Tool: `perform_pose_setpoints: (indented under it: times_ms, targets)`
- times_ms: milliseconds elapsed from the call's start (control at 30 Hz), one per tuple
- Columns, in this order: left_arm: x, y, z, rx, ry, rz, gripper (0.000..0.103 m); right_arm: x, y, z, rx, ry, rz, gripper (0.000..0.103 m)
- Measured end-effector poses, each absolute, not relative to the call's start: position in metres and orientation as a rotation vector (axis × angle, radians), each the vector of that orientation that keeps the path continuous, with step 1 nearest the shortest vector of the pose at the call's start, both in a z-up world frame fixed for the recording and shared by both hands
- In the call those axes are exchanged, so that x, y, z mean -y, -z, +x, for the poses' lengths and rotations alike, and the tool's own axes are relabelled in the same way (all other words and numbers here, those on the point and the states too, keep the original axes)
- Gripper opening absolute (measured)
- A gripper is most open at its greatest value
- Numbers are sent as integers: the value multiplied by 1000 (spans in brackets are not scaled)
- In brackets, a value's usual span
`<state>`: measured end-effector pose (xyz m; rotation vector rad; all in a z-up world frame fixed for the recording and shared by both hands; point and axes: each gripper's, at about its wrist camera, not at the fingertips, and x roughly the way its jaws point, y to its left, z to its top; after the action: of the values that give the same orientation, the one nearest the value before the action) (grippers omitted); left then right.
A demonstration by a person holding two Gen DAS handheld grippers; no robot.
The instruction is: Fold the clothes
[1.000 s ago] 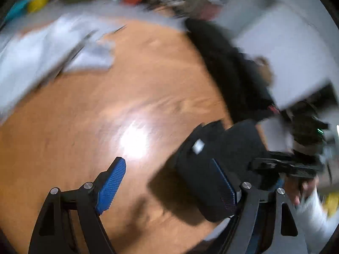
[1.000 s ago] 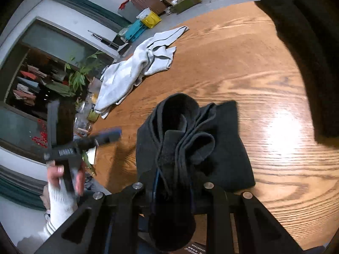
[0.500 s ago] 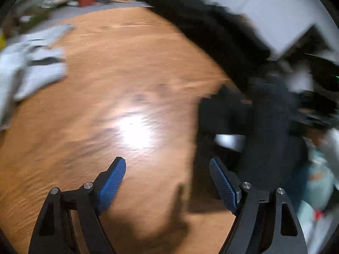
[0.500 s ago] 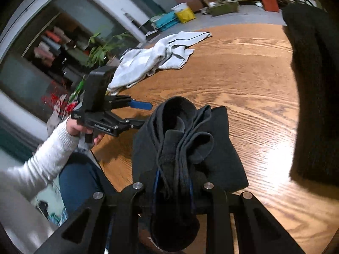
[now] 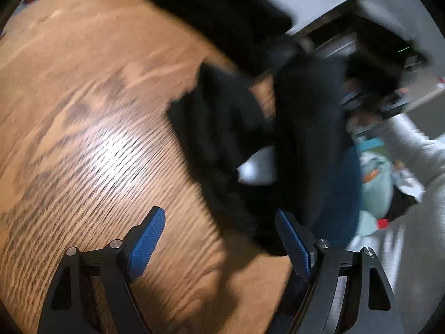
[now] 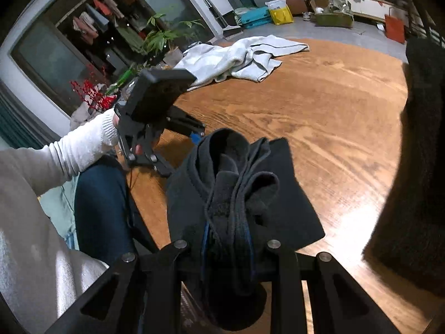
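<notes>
Gripping dark garment (image 6: 236, 194) near table (image 6: 319, 128) edge, right gripper (image 6: 226, 246).

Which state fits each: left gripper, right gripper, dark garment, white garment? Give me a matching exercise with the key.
Things:
1. left gripper
2. right gripper
3. dark garment
4. white garment

States:
A. lying loose at the far side of the table
B. bunched and pinched between two fingers
C. open, nothing between its fingers
D. shut on cloth

Pairs: 1-C, 2-D, 3-B, 4-A
</notes>
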<state>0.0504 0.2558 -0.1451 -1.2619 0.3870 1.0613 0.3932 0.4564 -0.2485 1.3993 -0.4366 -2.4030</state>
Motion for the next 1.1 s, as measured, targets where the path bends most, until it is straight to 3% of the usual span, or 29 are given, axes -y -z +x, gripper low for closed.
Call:
perform_pose_setpoints:
  times_ms: [333,500,733,933,1100]
  targets:
    - [-262,150,59,-466,-1111,-1264,80,-474,279,346,321,2424,1581,23]
    - [-258,149,55,-457,-1146,-1278,80,-498,324,328,455,2389,1733,25]
    - [-223,115,79,-387,-1147,-1235,80,-525,342,326,713,2340,1765,25]
    - [-240,77,153,-204,-1400,-1117,81,-531,346,330,790,2335,1734,28]
    - [-268,81,182,-174,-1756,-1273,81,-525,345,329,825,2357,1737,29]
